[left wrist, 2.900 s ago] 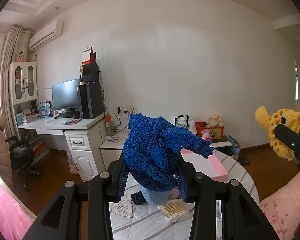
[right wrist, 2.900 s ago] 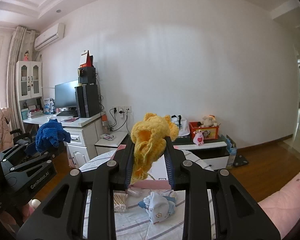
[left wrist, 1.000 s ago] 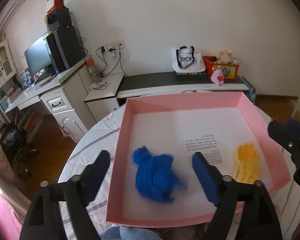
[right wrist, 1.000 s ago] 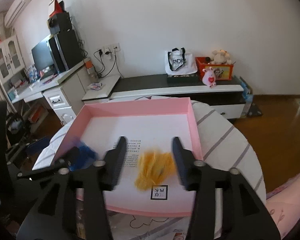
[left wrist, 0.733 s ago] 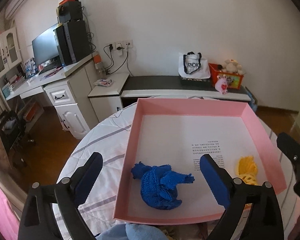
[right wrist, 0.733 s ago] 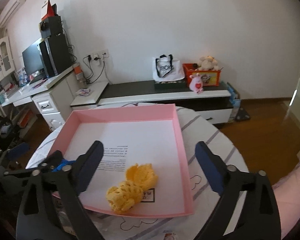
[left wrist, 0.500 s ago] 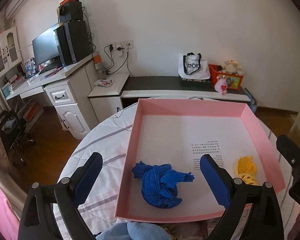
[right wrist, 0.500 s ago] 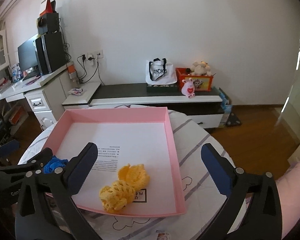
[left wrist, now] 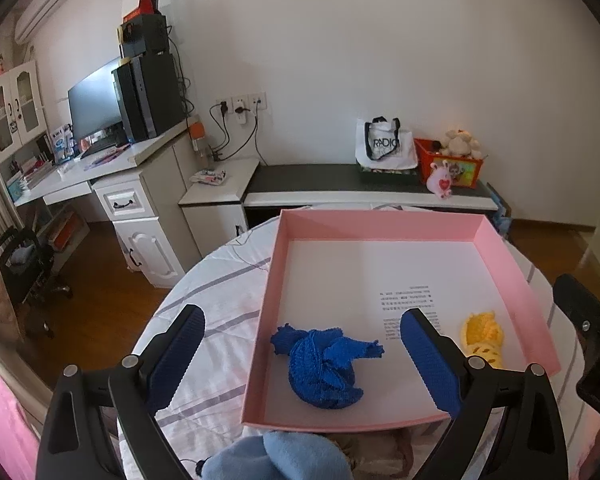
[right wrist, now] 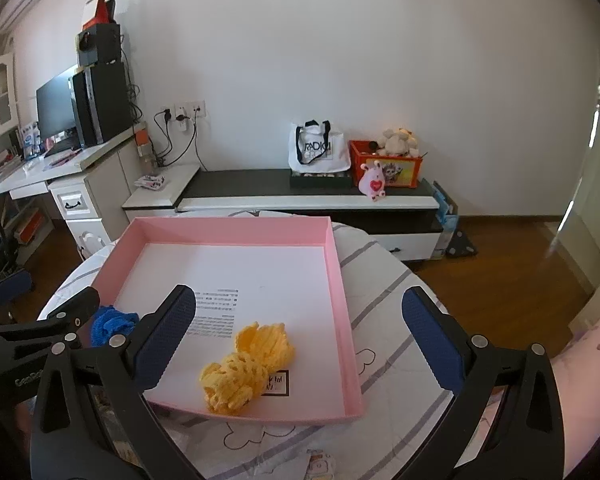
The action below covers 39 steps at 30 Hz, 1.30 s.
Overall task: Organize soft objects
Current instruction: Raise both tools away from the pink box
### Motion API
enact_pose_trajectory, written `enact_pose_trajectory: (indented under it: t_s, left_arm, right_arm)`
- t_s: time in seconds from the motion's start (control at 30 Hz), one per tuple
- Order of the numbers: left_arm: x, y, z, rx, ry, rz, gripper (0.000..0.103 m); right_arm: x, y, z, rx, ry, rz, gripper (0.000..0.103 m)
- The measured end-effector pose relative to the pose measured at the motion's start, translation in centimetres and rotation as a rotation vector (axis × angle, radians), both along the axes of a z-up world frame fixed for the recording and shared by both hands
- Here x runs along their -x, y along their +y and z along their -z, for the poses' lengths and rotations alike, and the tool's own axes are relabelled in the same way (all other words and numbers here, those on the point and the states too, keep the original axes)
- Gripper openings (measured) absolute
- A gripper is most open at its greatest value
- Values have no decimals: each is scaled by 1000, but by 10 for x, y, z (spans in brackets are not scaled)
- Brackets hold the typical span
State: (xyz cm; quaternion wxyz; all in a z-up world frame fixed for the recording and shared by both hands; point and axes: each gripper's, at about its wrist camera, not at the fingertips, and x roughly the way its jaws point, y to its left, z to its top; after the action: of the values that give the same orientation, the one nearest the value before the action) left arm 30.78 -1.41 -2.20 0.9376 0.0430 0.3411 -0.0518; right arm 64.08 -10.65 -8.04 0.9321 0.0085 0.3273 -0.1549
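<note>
A blue knitted piece [left wrist: 324,364] lies in the near left of the pink box [left wrist: 380,218]. A yellow knitted piece [left wrist: 482,336] lies in its near right corner. My left gripper [left wrist: 300,332] is open and empty, held above the box's near edge over the blue piece. In the right wrist view the yellow piece [right wrist: 246,368] lies near the front wall of the box [right wrist: 228,226], and the blue piece [right wrist: 112,322] is partly hidden behind the left gripper. My right gripper [right wrist: 298,312] is open and empty above the box.
The box sits on a round table with a striped white cloth [left wrist: 212,296]. A light blue soft item [left wrist: 276,456] lies at the table's near edge. A low cabinet [right wrist: 300,196] with a bag and toys and a desk [left wrist: 100,176] stand behind.
Both grippers opened and dropped the blue and yellow pieces into the pink box, then drew back and up. In the last half second little has moved.
</note>
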Motion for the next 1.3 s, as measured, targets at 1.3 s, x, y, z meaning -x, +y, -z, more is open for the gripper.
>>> enact_pose_trajectory:
  t_s: [1.3]
  left_arm:
    - [303, 60, -58, 57, -312, 23, 103]
  right_arm:
    - [200, 67, -87, 68, -248, -23, 103]
